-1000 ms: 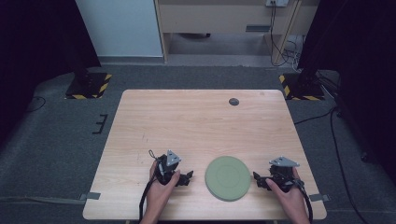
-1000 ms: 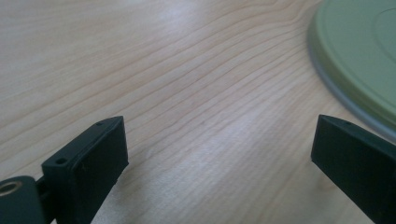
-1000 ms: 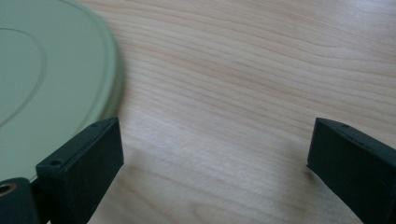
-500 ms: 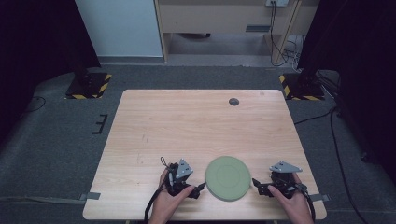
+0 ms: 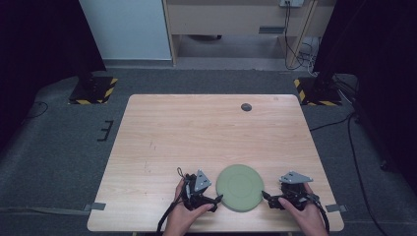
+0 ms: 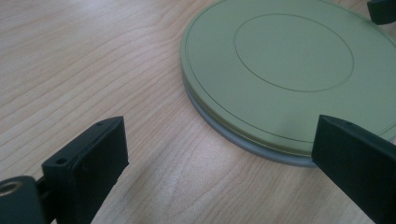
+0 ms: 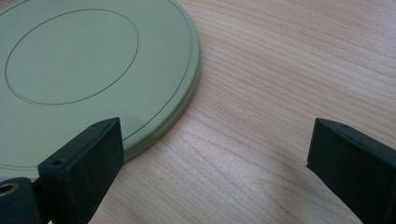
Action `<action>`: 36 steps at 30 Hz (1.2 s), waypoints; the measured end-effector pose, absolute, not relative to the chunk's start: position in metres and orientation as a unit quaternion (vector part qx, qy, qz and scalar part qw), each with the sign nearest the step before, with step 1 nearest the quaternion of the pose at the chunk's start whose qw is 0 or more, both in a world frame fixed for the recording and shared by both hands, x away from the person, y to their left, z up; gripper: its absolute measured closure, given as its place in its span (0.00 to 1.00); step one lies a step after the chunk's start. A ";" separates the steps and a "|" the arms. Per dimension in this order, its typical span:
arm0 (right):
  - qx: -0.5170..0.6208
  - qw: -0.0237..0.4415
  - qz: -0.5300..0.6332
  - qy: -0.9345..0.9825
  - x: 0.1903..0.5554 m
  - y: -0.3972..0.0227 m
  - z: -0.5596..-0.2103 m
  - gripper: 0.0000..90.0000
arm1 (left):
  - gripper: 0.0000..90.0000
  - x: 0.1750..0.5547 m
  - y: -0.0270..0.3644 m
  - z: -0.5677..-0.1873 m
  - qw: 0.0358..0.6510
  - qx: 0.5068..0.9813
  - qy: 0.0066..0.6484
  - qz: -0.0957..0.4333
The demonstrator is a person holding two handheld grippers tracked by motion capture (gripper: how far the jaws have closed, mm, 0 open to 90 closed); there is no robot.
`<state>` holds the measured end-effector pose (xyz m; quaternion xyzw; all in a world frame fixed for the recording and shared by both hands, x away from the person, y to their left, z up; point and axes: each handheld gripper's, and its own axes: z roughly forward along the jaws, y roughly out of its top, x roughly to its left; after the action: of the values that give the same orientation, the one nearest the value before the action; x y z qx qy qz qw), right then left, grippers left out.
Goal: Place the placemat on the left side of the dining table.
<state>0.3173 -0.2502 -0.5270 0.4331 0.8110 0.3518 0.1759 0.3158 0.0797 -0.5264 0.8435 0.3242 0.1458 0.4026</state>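
Your left gripper point(image 5: 215, 198) sits at the near edge of the wooden table point(image 5: 196, 132), just left of the green disc point(image 5: 240, 187). Its jaws stand wide apart and hold nothing. In the left gripper view, one jaw is over bare wood and the other is at the disc's near-left rim; whether that jaw touches the rim cannot be told.

The green disc point(image 6: 289, 70) lies flat on the table, near the front edge and slightly right of centre, between your two grippers. It is a round, low item with an inscribed ring on its face, and a paler grey edge shows beneath the green top on the left side. It looks like a lid or plate; which of the two cannot be settled from these views.

Your right gripper point(image 5: 266, 197) sits just right of the disc, jaws also spread wide and empty. In the right gripper view, one jaw overlaps the disc point(image 7: 93, 70) at its rim and the other is over bare wood.

A small dark round object point(image 5: 246, 107) lies at the far side of the table, well apart from the work.

Judgement: the step in hand is the approach, both grippers bracketing the disc from opposite sides, with no grasp made. The next move calls for each gripper to get one jaw under the thin rim and one above it, then close evenly. The low edge leaves little purchase; expect the disc to slide if one side closes first.
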 end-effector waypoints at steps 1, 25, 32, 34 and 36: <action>0.433 0.176 0.352 0.811 0.317 -0.250 -0.527 0.05 | 0.03 0.316 0.079 -0.527 0.399 0.845 0.324 0.146; 0.451 0.197 0.341 0.801 0.321 -0.244 -0.527 0.02 | 0.00 0.327 0.075 -0.531 0.380 0.843 0.345 0.162; 0.446 0.189 0.346 0.804 0.320 -0.244 -0.525 0.07 | 0.02 0.325 0.075 -0.529 0.388 0.841 0.342 0.160; 0.444 0.183 0.350 0.804 0.318 -0.244 -0.524 0.06 | 0.03 0.324 0.074 -0.528 0.389 0.841 0.341 0.161; 0.439 0.180 0.349 0.808 0.317 -0.244 -0.524 0.06 | 0.02 0.323 0.072 -0.529 0.386 0.842 0.338 0.164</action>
<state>0.3173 -0.2437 -0.5244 0.4395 0.8080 0.3486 0.1802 0.3231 0.0717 -0.5293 0.8422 0.3384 0.1636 0.3865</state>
